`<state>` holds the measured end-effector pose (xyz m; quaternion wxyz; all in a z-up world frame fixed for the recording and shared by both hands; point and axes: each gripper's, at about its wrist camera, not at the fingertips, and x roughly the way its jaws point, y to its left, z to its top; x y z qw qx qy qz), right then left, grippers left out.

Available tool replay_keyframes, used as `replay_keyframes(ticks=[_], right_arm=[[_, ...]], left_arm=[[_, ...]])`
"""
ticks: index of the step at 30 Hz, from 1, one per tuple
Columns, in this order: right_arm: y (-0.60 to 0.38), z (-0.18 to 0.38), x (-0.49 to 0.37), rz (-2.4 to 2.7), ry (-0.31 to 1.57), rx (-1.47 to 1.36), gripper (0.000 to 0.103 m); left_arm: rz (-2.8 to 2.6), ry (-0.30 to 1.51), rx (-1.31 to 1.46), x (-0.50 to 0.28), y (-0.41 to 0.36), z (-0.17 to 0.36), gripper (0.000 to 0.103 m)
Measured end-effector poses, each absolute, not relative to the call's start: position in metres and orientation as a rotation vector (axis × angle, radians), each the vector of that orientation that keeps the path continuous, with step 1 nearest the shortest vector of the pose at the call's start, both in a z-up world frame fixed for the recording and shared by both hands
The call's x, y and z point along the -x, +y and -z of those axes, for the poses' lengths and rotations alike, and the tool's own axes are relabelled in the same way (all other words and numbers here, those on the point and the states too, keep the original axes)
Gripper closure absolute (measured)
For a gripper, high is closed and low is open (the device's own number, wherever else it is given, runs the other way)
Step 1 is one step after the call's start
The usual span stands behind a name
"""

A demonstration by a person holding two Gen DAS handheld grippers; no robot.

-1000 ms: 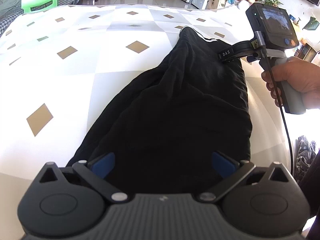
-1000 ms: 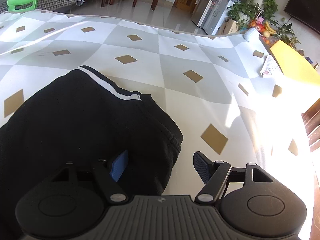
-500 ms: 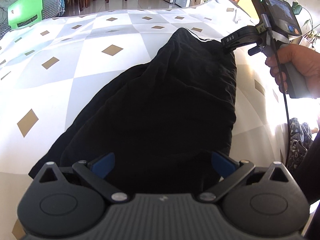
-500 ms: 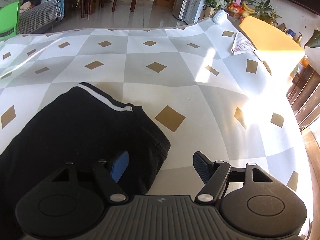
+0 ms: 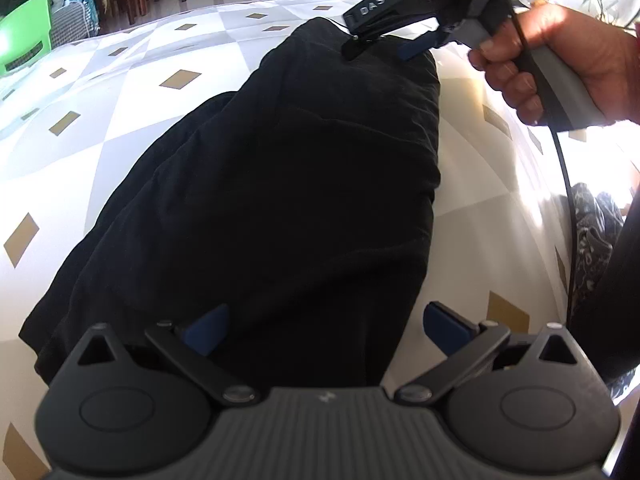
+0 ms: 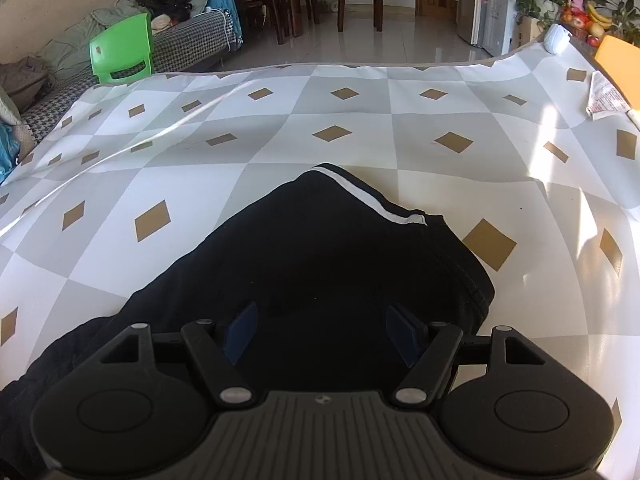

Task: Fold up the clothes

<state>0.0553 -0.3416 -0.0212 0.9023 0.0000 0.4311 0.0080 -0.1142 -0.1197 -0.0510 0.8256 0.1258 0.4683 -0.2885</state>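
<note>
A black garment [image 5: 288,200] lies flat on the checked cloth [image 5: 120,92], stretched long from the near edge toward the far side. Its fabric is dark and softly creased, doubled over in layers along one long side. At the far end a thin white stripe [image 6: 376,202] runs along the edge, and a ribbed hem curves round the corner beside it.

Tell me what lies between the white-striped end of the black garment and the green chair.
Only bare checked tablecloth lies between the black garment and the green chair, as the right wrist view shows; nothing else sits on that stretch.
</note>
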Motion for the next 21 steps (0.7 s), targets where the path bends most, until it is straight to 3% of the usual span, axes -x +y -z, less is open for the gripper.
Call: replay_keyframes(ticks=[21], right_arm=[[-0.35,0.041,-0.086,0.199,0.941,-0.07,0.032]], left_arm=[[0.458,1.034,-0.274,0.108,-0.067,0.052,0.0]])
